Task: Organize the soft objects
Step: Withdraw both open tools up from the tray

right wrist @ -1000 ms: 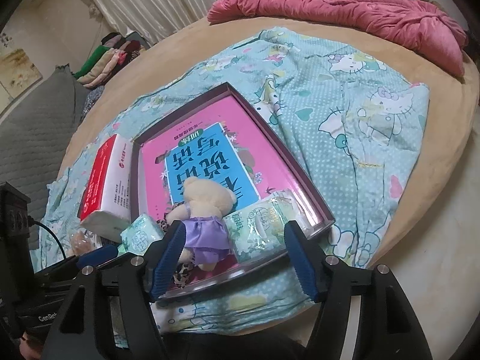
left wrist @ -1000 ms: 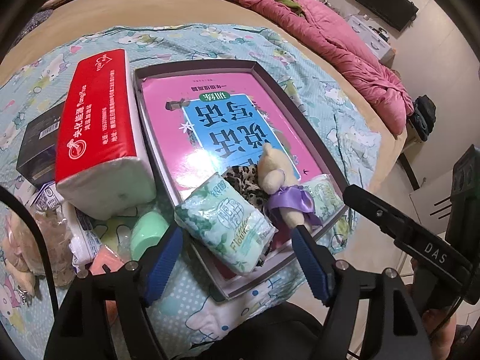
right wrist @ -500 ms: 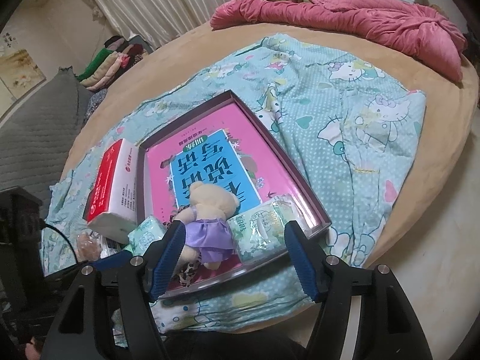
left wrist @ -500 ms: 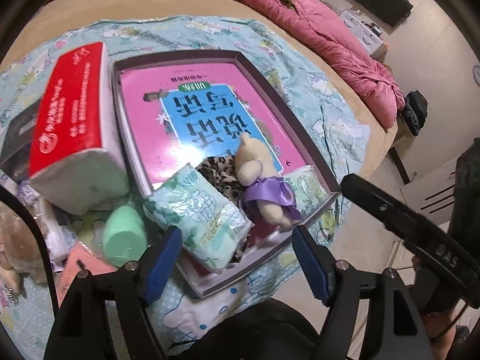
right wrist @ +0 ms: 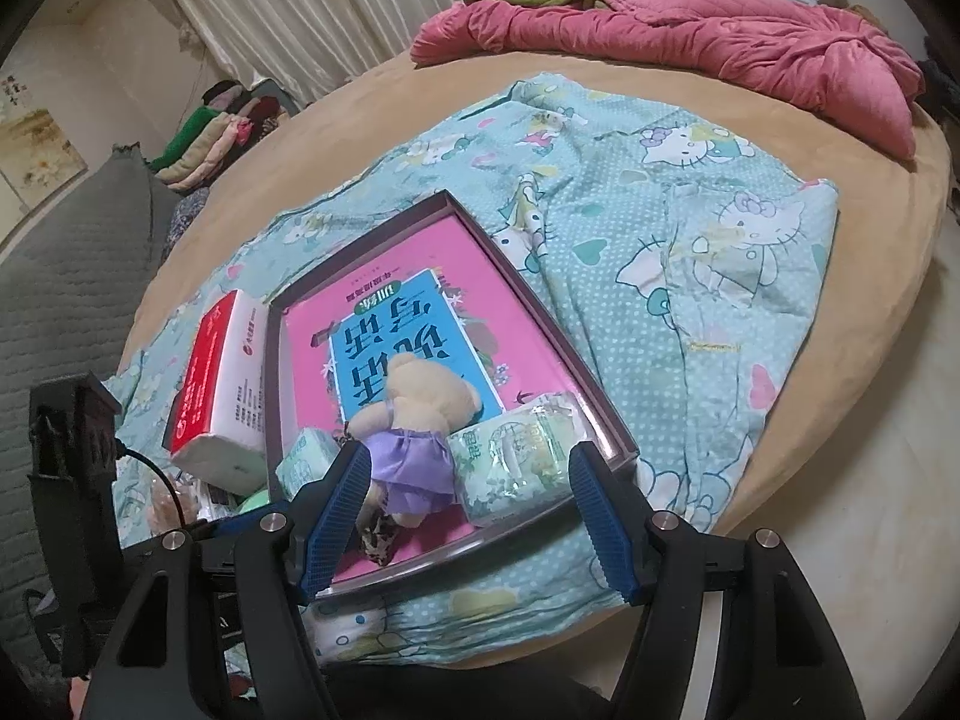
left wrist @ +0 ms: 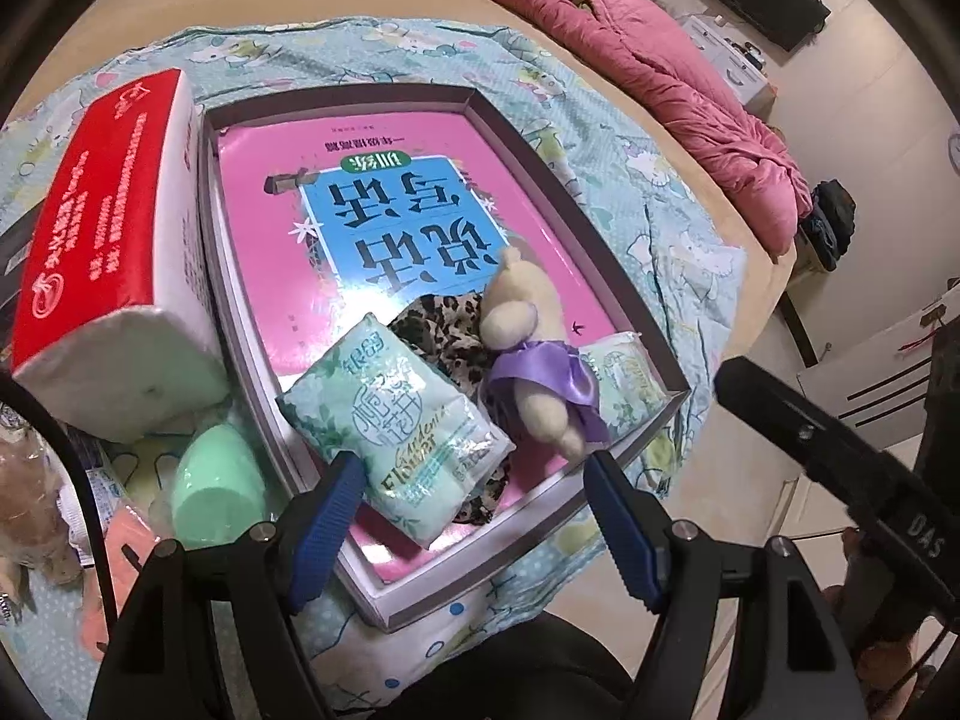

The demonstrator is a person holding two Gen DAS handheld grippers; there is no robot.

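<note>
**Both jaws wide and empty over a tray of soft things**

Jaws on the left gripper [left wrist: 474, 516] stand wide apart with nothing between them, blue ribbed pads hovering above the near edge of the shallow dark-rimmed cardboard tray [left wrist: 624, 276]. In the left wrist view, the tray lies on a pale blue cartoon-print sheet [left wrist: 678, 228] with a pink and blue book cover [left wrist: 372, 222] flat on its floor. Soft items crowd the near end, probably gathered there within easy reach: a mint-green floral tissue pack [left wrist: 402, 420] lying partly over a leopard-print fabric piece [left wrist: 438, 324], a cream plush bear in a purple satin dress [left wrist: 534, 360] leaning on that fabric, and a second tissue pack [left wrist: 624, 372] in the near right corner. Left of the tray, outside it, sit a red and white wrapped tissue brick [left wrist: 102, 252] and a mint-green egg-shaped sponge [left wrist: 219, 486], seemingly not yet sorted.

In the right wrist view, the right gripper [right wrist: 468, 516] is likewise spread wide and holding nothing, low over the tray's near edge. The bear and the right-hand tissue pack sit between its pads in the picture, so either looks a likely next pick. A crumpled pink quilt [right wrist: 690, 36] lies far across the bed.
</note>
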